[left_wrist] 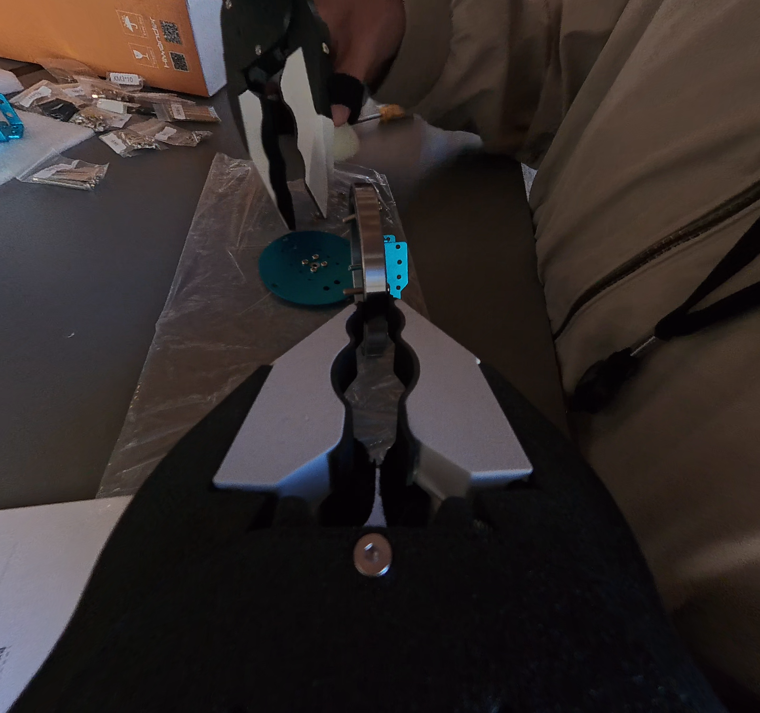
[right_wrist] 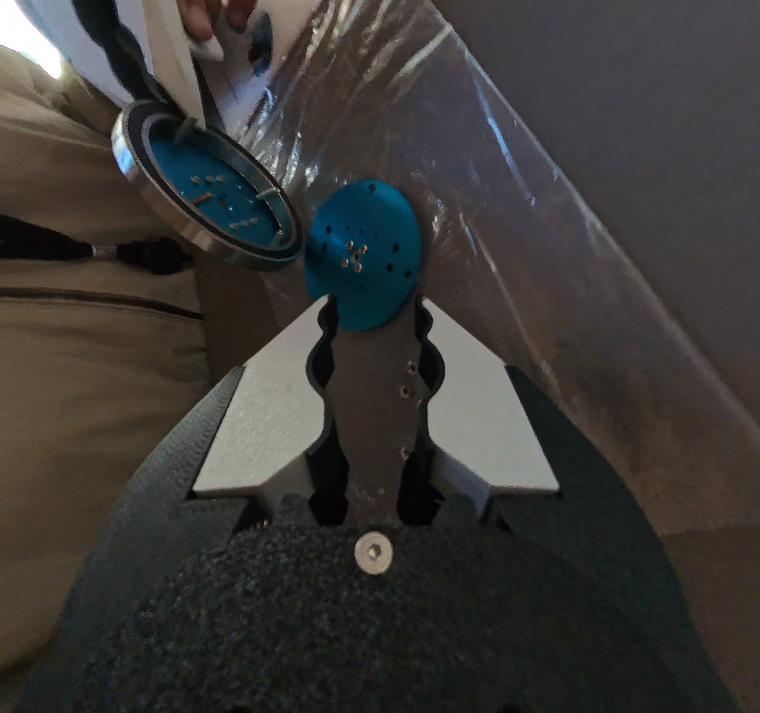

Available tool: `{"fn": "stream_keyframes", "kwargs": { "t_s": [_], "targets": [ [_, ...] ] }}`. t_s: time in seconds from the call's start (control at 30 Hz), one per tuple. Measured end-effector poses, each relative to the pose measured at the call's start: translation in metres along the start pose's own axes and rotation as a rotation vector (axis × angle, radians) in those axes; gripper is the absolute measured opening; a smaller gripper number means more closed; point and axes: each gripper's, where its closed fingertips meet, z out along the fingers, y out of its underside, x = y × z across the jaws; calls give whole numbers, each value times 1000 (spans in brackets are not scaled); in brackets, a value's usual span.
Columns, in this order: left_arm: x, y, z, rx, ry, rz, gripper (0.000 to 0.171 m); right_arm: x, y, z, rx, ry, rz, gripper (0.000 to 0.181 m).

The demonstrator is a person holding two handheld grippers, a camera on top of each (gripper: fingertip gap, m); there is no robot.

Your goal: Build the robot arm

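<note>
Nearest the person, at the bench's front edge, the left tongs are clamped on the rim of a silver ring assembly, holding it on edge above a clear plastic sheet. A blue bracket sits against its far face. Judging by this hold, the grip is narrow and at the rim only, so the ring would likely pivot if nudged; keeping the wrist level and the squeeze firm looks wise.

Just beyond it a blue perforated disc lies flat on the sheet, small screws standing at its centre. The right tongs hang over the disc's near edge, jaws apart, holding nothing. Coming down squarely across the thin edge, clear of the screws, seems the safer approach.

Farther toward the bench's back left corner lie small bags of hardware and an orange box.

The right wrist view alone shows the ring's inner side: a blue plate with studs set inside it. The left wrist view alone shows the bracket, the bags and the box.
</note>
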Motion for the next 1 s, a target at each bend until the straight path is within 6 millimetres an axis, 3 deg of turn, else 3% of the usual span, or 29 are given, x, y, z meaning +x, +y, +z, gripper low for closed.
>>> {"fn": "stream_keyframes", "kwargs": {
  "t_s": [0.07, 0.23, 0.3, 0.53, 0.63, 0.7, 0.77, 0.83, 1.0],
  "targets": [
    [0, 0, 0, 0, 0, -2, 11, 2, 8, -1, -22, 57, 134, 34],
    [-1, 0, 0, 0, 4, -13, 11, -16, 6, 5, 77, 43, 287, 52],
    [0, 0, 0, -1, 9, -15, 11, -14, 3, 6, 124, 39, 305, 49],
    [0, 0, 0, -3, 10, -18, 11, -19, -16, 12, 291, -217, 425, 39],
    [-1, 1, 0, -4, 9, -21, 11, -24, -24, 12, 312, -287, 415, 23],
    [-1, 1, 0, -4, 10, -22, 11, -20, -20, 19, 263, -245, 395, 22],
    [-1, 1, 0, -6, 11, -25, 11, -25, -25, 18, 283, -267, 351, 0],
    [-1, 1, 0, -7, 10, -26, 11, -26, -31, 14, 306, -248, 307, 0],
    [0, 1, 0, -9, 11, -12, 11, -43, -42, -5, 351, -50, -108, 0]
  ]
}}
